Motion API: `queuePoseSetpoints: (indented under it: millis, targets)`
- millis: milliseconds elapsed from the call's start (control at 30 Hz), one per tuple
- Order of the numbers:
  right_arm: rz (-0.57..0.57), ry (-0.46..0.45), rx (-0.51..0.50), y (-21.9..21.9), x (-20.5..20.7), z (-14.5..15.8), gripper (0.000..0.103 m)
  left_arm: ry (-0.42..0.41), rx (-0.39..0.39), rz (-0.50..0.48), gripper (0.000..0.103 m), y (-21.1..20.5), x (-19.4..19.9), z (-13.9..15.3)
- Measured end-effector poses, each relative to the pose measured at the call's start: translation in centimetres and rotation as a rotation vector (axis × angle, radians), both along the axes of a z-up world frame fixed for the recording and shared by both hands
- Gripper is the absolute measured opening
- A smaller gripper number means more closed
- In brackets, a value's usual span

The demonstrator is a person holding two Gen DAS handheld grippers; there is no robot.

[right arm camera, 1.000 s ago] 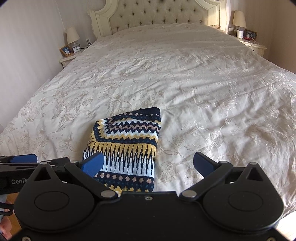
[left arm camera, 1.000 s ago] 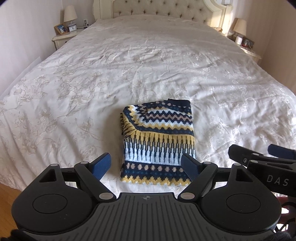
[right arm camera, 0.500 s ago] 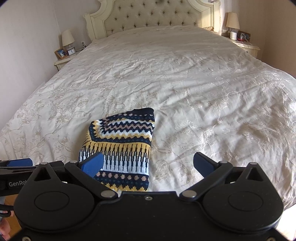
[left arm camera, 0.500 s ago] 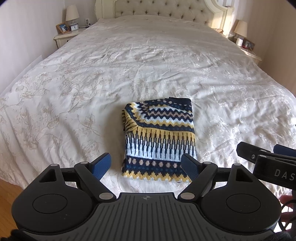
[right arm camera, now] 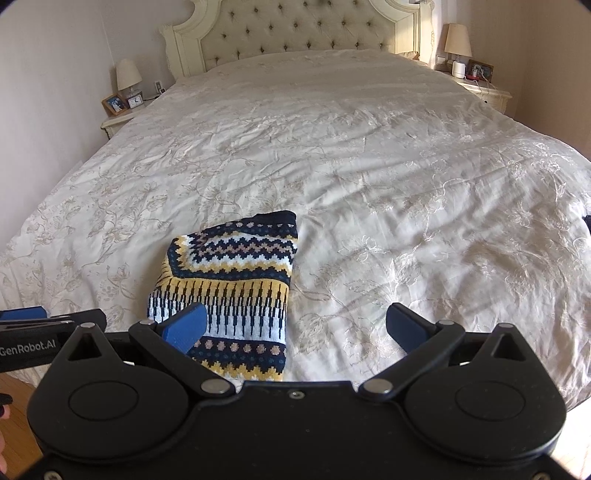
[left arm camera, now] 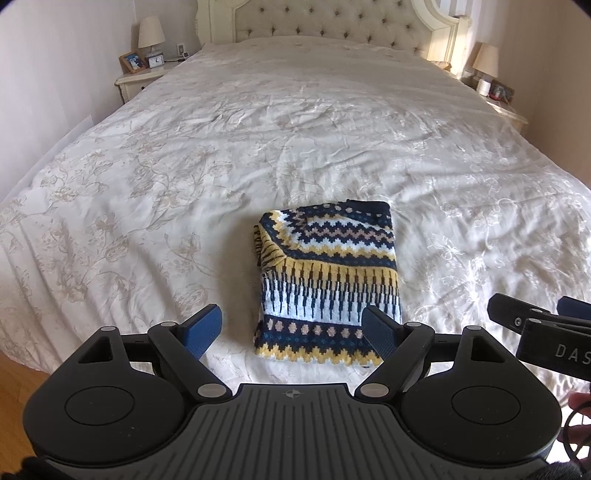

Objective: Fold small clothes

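A small knitted sweater [left arm camera: 328, 280] in navy, yellow and white zigzag bands lies folded into a neat rectangle near the foot of the bed; in the right wrist view the sweater [right arm camera: 229, 291] sits left of centre. My left gripper [left arm camera: 291, 330] hangs above the near edge of the bed, open, with nothing between its blue pads. My right gripper [right arm camera: 295, 328] is also open and holds nothing; its left pad overlaps the sweater's lower corner in the picture only. Each gripper's tip shows at the side of the other's view.
The cream floral bedspread [left arm camera: 184, 184] covers the whole bed up to a tufted headboard [left arm camera: 332, 18]. Nightstands with lamps stand at the left [left arm camera: 140, 74] and right [right arm camera: 480, 88] of the headboard. Wooden floor [left arm camera: 14, 376] shows below the bed's foot.
Both views have pulled back and tilted up a little, so the sweater sits slightly farther off and more headboard shows. The sweater has not moved and both grippers stay open.
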State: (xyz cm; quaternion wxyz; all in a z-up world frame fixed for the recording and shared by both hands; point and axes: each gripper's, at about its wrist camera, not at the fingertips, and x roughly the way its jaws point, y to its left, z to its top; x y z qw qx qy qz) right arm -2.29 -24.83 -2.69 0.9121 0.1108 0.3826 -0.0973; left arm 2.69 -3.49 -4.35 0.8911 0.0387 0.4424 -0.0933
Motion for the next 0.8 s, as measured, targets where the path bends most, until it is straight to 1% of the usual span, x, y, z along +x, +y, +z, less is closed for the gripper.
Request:
queuePoseSetpoints:
  millis: [367,800]
  targets:
    - [0.012,0.013,0.002,0.08,0.24,-0.26,0.103,0.015,0.001,0.004,0.082,0.32,0.09,-0.35]
    - [0.008,0.014,0.004,0.17,0.46,-0.36,0.103,0.014,0.003,-0.002,0.082,0.12,0.15,-0.4]
